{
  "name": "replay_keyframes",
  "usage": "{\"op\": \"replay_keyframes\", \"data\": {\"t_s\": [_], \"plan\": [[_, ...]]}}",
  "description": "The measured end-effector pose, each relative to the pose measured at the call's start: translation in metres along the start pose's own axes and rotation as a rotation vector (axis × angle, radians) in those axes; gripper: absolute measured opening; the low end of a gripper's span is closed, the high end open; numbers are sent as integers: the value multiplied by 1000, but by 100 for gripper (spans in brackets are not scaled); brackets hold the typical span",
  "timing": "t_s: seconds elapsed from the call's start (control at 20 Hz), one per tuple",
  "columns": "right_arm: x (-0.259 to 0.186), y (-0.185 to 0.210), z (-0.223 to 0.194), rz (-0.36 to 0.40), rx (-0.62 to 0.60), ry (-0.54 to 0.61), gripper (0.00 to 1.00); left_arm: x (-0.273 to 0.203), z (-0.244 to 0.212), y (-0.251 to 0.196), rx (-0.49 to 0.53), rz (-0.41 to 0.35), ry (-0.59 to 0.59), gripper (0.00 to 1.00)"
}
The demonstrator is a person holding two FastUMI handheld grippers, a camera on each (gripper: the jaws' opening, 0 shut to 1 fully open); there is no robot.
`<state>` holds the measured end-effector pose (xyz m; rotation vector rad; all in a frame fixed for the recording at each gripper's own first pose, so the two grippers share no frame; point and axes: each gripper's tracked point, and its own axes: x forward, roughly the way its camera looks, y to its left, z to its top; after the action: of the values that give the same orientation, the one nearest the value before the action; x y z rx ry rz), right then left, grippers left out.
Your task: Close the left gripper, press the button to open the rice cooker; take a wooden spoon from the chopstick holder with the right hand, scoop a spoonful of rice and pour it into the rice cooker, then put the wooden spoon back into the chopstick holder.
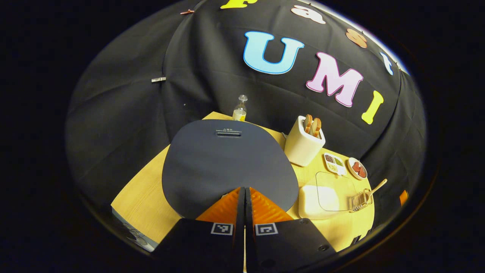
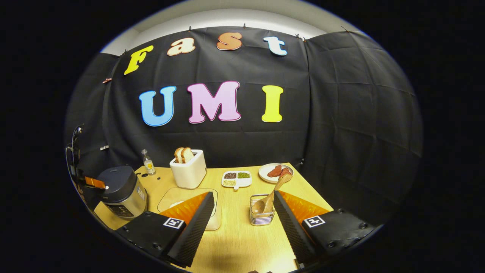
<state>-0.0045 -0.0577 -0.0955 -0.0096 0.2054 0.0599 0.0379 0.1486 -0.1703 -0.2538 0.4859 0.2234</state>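
The left claw [image 1: 244, 197], fingers pressed together, sits over the rice cooker [image 1: 227, 163] lid's near edge. The right claw [image 2: 242, 212] gapes wide above bare table [image 2: 235, 242]; just ahead between its fingers, the chopstick holder [image 2: 262, 216] holds the wooden spoon [image 2: 271, 195].

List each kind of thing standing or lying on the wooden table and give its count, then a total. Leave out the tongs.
Rice cooker: 1
Toaster: 1
Bottle: 1
Divided dish of grains: 1
Plate of meat: 1
Chopstick holder: 1
Wooden spoon: 1
Clear-lidded white box: 1
Total: 8
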Motion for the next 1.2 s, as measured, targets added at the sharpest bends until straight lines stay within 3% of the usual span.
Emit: {"op": "replay_keyframes", "data": {"t_s": [0.2, 0.35, 0.55, 0.8, 0.9, 1.0, 1.2], "plan": [[3, -3, -1, 21, 8, 2, 98, -15, 19, -1, 7, 50, -72, 8], [7, -10, 5, 25, 6, -13, 98, -42, 68, -10, -31, 91, -237, 7], [17, -22, 12, 26, 8, -29, 98, -96, 131, -35, -41, 90, -452, 7], [37, -37, 12, 39, 9, -37, 98, -118, 113, -63, 31, 90, -492, 9], [46, -44, 6, 44, 17, -22, 98, -123, 99, -77, 18, 67, -494, 16], [56, -52, 0, 43, 21, -6, 98, -125, 85, -87, 20, 51, -490, 33], [75, -65, -12, 40, 31, 26, 98, -127, 56, -102, 47, 46, -457, 85]]}}
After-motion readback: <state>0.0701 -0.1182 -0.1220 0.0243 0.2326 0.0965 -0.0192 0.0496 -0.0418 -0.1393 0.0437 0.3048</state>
